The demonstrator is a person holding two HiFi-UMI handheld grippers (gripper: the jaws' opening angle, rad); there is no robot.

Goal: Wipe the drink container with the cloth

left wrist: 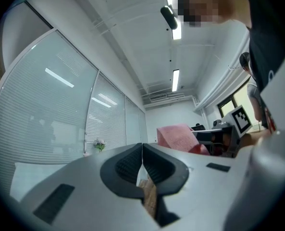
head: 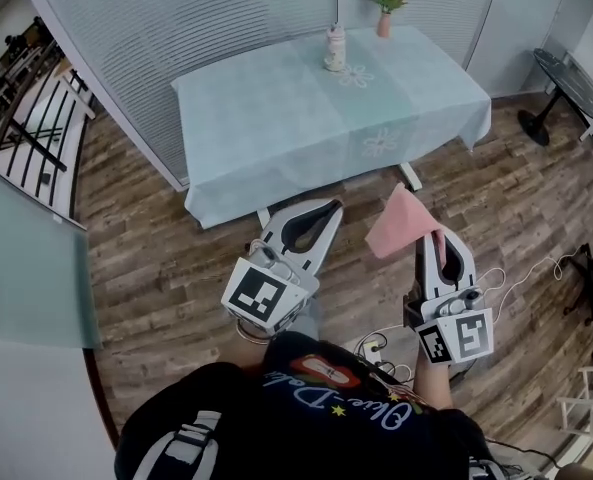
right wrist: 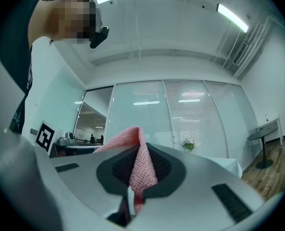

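Two tools are held up over the wooden floor, short of the tabletop, and neither touches anything on it. The left tool has its jaws pressed together with nothing between them. The right tool is clamped on the pink cloth, which is pinched between its pads and stands up past the tips as a folded flap leaning toward the left tool. The drink container, pale and upright, stands near the far edge of the tabletop, on a light blue-green cover, well apart from both tools. A small vase of flowers stands near it, further back and to its right. The person's dark printed shirt fills the bottom of the head view
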